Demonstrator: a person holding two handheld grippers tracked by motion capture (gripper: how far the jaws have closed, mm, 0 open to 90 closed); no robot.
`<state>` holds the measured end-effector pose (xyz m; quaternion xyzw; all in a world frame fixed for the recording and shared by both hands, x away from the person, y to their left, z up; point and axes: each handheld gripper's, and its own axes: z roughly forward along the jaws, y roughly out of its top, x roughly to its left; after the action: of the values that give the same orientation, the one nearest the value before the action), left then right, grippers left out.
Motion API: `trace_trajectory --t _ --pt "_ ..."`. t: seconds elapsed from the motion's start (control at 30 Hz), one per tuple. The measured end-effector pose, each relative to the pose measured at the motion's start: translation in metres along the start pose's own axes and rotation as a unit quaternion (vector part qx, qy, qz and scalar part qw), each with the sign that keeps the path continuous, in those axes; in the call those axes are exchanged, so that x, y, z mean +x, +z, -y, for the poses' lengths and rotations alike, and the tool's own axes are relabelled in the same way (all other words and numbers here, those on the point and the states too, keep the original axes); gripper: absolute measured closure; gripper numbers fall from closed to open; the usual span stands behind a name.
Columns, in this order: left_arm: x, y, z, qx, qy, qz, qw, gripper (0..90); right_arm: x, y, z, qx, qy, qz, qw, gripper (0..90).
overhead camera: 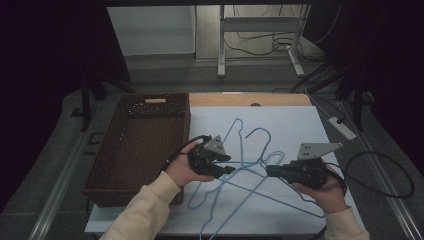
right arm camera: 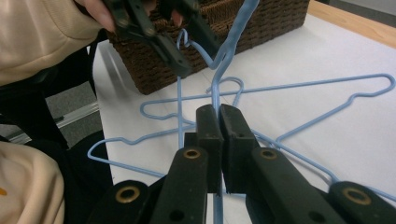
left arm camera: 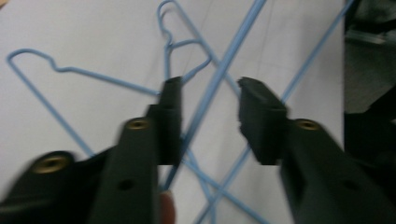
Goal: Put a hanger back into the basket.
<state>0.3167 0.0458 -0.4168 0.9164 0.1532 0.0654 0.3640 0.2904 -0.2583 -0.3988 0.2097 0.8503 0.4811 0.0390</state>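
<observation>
Several light-blue wire hangers lie tangled on a white sheet in the middle of the table. My right gripper is shut on the wire of one hanger, which rises from its jaws toward the basket. My left gripper is open, and a raised blue wire runs through the gap between its jaws without being pinched. From above, the left gripper and the right gripper point at each other across the tangle. In the right gripper view the left gripper straddles the same lifted hanger.
A brown wicker basket stands at the left edge of the sheet, also seen in the right gripper view as the basket. A white power strip and a black cable lie to the right. Desk legs stand behind the table.
</observation>
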Motion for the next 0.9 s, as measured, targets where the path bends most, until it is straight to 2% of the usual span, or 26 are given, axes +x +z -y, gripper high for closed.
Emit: trace_trajectory --t 0.07,0.13,0.23,0.37,0.43,0.53,0.57,0.6,0.63,0.67,0.73,0.77,0.8,0.83,0.87,0.9 --pt "0.001 -0.001 0.000 -0.001 -0.002 -0.002 1.0000 75.4 0.000 0.000 0.000 0.000 0.000 0.000 1.0000 87.4" --pt "0.001 -0.002 0.000 0.001 -0.001 0.009 1.0000 77.7 -0.001 0.000 0.001 -0.001 0.001 0.002 1.0000 87.3" --pt "-0.001 -0.004 0.000 0.003 0.007 0.010 0.9999 80.9 -0.002 0.000 0.001 0.000 -0.002 0.009 1.0000 87.1" --pt "-0.006 -0.009 -0.002 -0.004 0.013 0.019 0.9997 84.6 -0.005 0.000 0.000 0.002 -0.004 0.035 0.9994 86.0" --pt "-0.009 -0.012 -0.002 -0.008 0.009 0.024 0.9996 86.5 -0.005 0.001 0.001 -0.001 -0.006 0.055 0.9985 84.3" --pt "-0.011 -0.018 -0.002 -0.018 -0.003 0.016 0.9997 86.7 -0.005 0.000 0.000 -0.008 -0.008 0.064 0.9979 80.6" --pt "-0.010 -0.021 -0.001 -0.026 -0.011 0.014 0.9995 86.8 -0.004 -0.001 0.000 -0.013 -0.008 0.072 0.9973 76.3" --pt "-0.010 -0.024 0.000 -0.031 -0.016 0.015 0.9993 87.0 -0.004 -0.004 -0.001 -0.034 -0.006 0.083 0.9959 71.1" --pt "-0.010 -0.027 0.001 -0.037 -0.022 0.014 0.9990 87.0 -0.004 -0.004 -0.001 -0.034 -0.006 0.083 0.9959 71.1" --pt "-0.009 -0.030 0.002 -0.042 -0.029 0.007 0.9986 87.0 -0.004 -0.009 -0.001 -0.058 -0.004 0.100 0.9933 63.6" --pt "-0.008 -0.035 0.004 -0.049 -0.039 -0.001 0.9980 87.1 -0.004 -0.011 -0.001 -0.065 -0.003 0.107 0.9921 60.6" --pt "-0.007 -0.038 0.005 -0.054 -0.045 -0.004 0.9975 87.1 -0.005 -0.013 -0.001 -0.078 -0.001 0.114 0.9905 58.1" --pt "-0.006 -0.041 0.006 -0.058 -0.052 -0.008 0.9969 87.2 -0.005 -0.016 0.000 -0.096 0.003 0.126 0.9873 52.4" --pt "-0.005 -0.044 0.007 -0.063 -0.059 -0.011 0.9962 87.1 -0.006 -0.018 0.001 -0.103 0.006 0.135 0.9855 49.6" --pt "-0.004 -0.046 0.009 -0.067 -0.065 -0.013 0.9956 87.1 -0.006 -0.018 0.001 -0.103 0.006 0.135 0.9855 49.6" --pt "-0.003 -0.049 0.010 -0.070 -0.070 -0.016 0.9949 87.1 -0.006 -0.019 0.002 -0.108 0.007 0.141 0.9841 47.7"
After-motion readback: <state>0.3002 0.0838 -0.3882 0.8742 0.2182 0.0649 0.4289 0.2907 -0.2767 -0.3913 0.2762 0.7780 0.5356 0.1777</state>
